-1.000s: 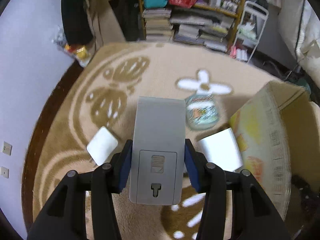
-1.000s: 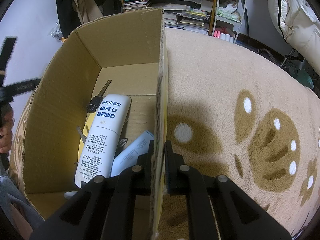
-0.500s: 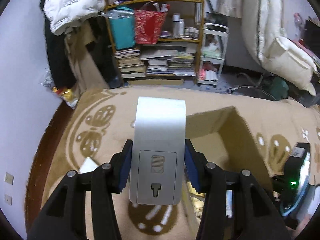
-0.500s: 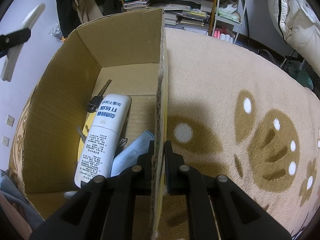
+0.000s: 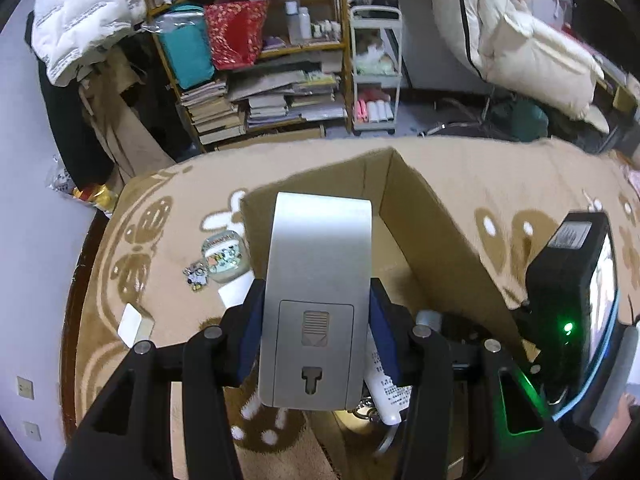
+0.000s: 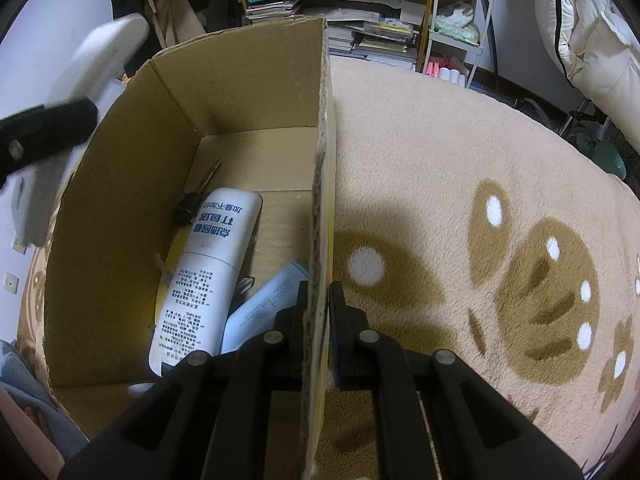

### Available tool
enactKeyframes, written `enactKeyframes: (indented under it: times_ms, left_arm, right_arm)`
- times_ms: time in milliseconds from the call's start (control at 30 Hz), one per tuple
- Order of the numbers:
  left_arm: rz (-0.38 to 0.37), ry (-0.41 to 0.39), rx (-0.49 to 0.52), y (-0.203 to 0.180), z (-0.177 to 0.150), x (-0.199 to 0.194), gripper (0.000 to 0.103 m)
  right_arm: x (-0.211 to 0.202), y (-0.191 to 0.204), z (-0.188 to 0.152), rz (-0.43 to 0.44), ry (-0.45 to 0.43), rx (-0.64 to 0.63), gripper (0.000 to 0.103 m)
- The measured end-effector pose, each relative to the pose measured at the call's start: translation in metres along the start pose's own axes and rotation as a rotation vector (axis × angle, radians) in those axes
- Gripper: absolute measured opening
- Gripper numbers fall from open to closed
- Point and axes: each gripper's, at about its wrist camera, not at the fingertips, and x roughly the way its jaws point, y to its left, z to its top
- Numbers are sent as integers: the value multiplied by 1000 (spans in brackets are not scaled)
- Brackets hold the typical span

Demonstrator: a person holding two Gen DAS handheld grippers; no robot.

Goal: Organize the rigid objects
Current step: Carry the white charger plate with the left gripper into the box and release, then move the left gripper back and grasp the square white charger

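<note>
My left gripper point(image 5: 316, 332) is shut on a flat grey device point(image 5: 316, 280) with a battery cover, held above the near end of the open cardboard box point(image 5: 436, 232). From the right wrist view that device point(image 6: 108, 52) shows blurred at the upper left, over the box's left wall. My right gripper point(image 6: 319, 312) is shut on the box's right wall point(image 6: 322, 184). Inside the box lie a white printed bottle point(image 6: 208, 276), a light blue pack point(image 6: 264, 304) and a dark key point(image 6: 196, 196).
On the patterned beige carpet point(image 6: 460, 184) left of the box lie a round printed tin point(image 5: 224, 256), a small charm point(image 5: 196, 276), and two white flat pieces point(image 5: 134, 324) point(image 5: 236, 292). A bookshelf point(image 5: 260, 92) and a white cart point(image 5: 376, 68) stand beyond. A person's grey sleeve point(image 6: 24, 384) is at lower left.
My left gripper lifted the grey device from the carpet and carried it right, over the box. The right gripper kept its hold on the box wall without moving.
</note>
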Motion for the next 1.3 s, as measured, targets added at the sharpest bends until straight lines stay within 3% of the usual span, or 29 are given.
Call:
enactKeyframes:
  times_ms: [367,533,700,800,900,1100,1300]
  left_arm:
    - [-3,59,11,0,-4,12,48]
    - [14,34,20,4,-1,5,51]
    - [26,-1,7,19,2,-5,75]
    - [45,-26,-16,34,5,-11,91]
    - [57,-22,-57,55,8,-11,98]
    - [68,4,-130,101,15,-7,99]
    - [53,41,-286,161,11,9,99]
  right_arm:
    - [0,-1,-1,0,0,-2,9]
    - [0,-1,0,3,1,0,9]
    - [1,-2,-1,5,0,-1,9]
    - [2,-2,-2,4,0,-2,9]
    - [2,-1,-1,4,1,-2,9]
    - [1,-1,-3,0,1,-8,9]
    - [1,-2,-3,0,1,-7,9]
